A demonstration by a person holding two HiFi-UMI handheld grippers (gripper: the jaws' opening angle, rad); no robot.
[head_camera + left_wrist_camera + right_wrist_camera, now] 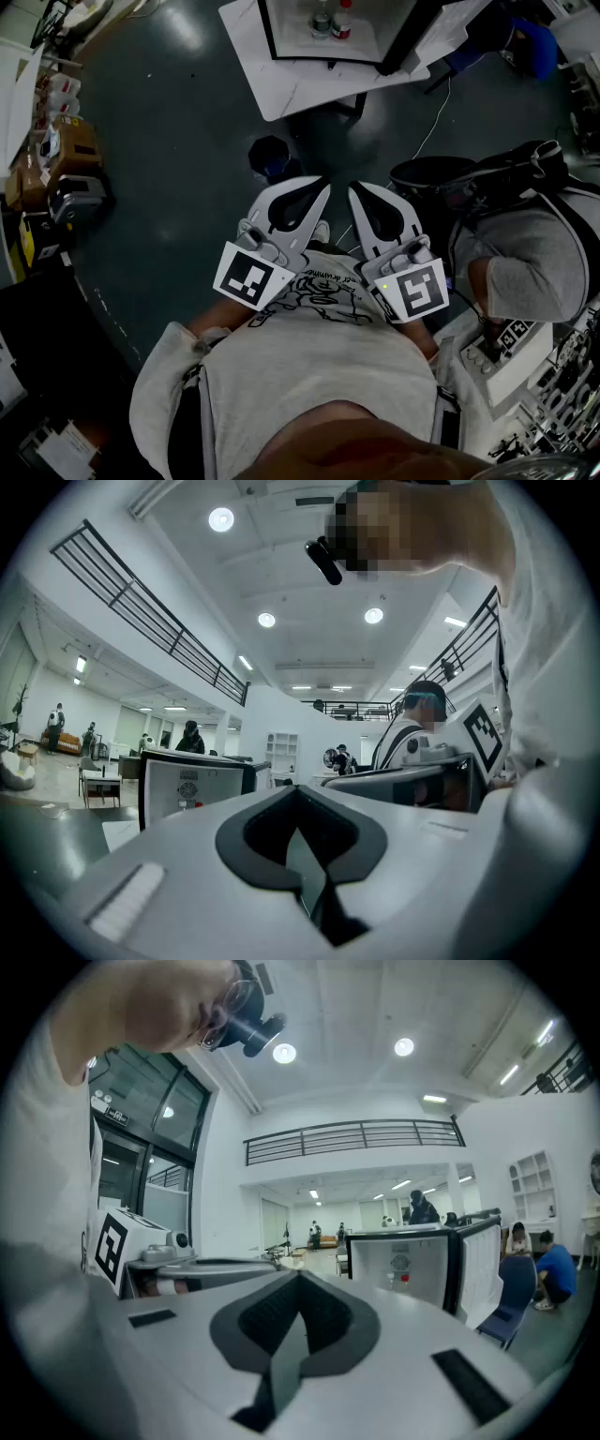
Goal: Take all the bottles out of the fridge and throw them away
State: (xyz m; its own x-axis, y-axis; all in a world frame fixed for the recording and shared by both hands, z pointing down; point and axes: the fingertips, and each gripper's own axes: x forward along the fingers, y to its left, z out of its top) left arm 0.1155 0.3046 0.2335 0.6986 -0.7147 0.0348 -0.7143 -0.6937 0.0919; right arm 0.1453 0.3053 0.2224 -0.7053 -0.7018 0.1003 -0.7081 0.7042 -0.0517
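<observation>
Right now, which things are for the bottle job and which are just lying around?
For the job: black-framed white fridge; clear bottle and red-topped bottle inside it; white left gripper and white right gripper, both shut and empty.

Just lying about: brown cardboard boxes at the left; dark blue-black lump on the grey floor.

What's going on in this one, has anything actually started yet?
A person stands holding a white two-jaw gripper in each hand, close to the chest. The left gripper and the right gripper are both shut, with nothing between the jaws. Ahead, a small black-framed white fridge sits on a white table, its door apparently open. Inside stand a clear bottle and a red-topped bottle. Nothing is being handled; the job looks not yet begun.
</observation>
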